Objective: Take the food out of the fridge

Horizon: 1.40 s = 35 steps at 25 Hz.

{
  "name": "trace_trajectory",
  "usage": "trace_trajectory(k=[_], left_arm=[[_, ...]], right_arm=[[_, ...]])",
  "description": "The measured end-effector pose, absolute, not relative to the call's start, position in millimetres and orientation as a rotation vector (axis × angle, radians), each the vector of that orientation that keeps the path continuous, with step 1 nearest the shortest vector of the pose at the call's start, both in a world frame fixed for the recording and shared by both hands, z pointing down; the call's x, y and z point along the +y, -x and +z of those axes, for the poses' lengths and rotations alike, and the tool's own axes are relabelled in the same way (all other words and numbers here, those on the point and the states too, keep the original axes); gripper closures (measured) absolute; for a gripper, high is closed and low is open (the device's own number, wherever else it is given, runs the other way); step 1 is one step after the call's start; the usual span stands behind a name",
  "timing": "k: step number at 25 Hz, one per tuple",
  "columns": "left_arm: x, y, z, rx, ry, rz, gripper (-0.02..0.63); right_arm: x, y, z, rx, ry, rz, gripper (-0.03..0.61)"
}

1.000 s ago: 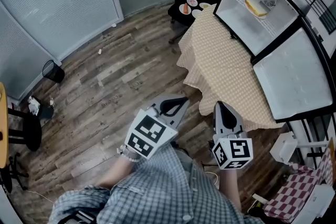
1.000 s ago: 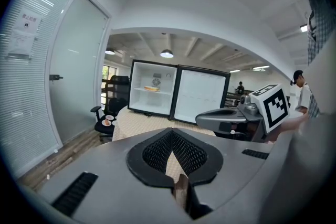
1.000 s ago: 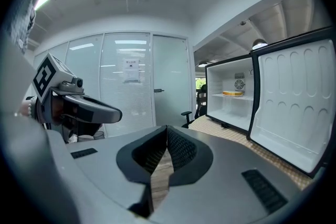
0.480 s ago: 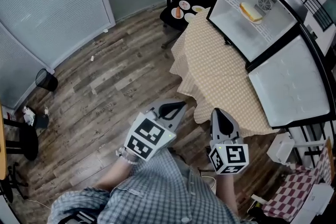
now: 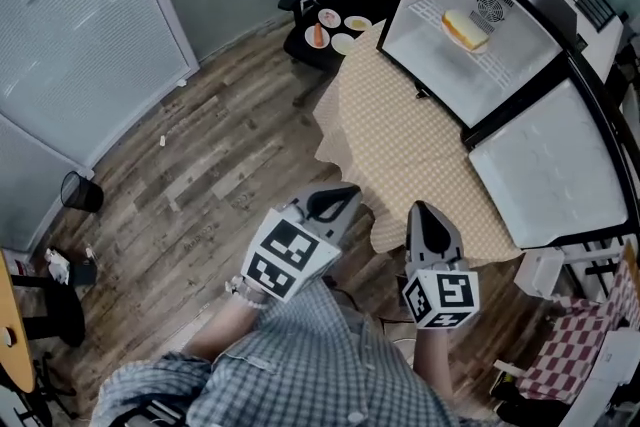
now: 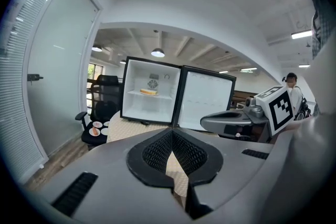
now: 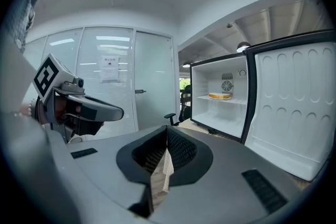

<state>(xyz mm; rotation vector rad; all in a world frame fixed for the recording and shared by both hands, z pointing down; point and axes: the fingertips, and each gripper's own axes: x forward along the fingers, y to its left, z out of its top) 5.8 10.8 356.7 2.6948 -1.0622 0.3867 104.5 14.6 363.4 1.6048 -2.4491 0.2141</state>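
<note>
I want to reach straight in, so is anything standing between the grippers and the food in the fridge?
Nothing visible blocks it. The fridge door stands open, swung to the right, and the food lies alone on the shelf. Only the cloth-covered table stretches between it and the left gripper and right gripper.

I could read no words or numbers: the sheet [image 7: 109, 69] on the glass partition [image 7: 123, 102] was too small, and the left cube [image 5: 288, 255] and right cube [image 5: 441, 297] bore only black-and-white square patterns.
</note>
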Motion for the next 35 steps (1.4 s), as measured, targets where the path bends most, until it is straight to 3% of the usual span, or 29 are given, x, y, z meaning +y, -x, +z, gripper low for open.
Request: trace_trajectory(k=[21, 35], left_arm=[[-105.5, 72.8, 356.9, -0.814, -2.791, 0.419, 0.607], [-130.7, 63.4, 370.5, -0.671, -2.800, 0.402, 0.607]], right_arm=[[-85.0, -42.4, 356.9, -2.282, -1.890, 0.214, 0.569], [-101.5, -38.7, 367.3, -2.152, -1.973, 0.274, 0.569]])
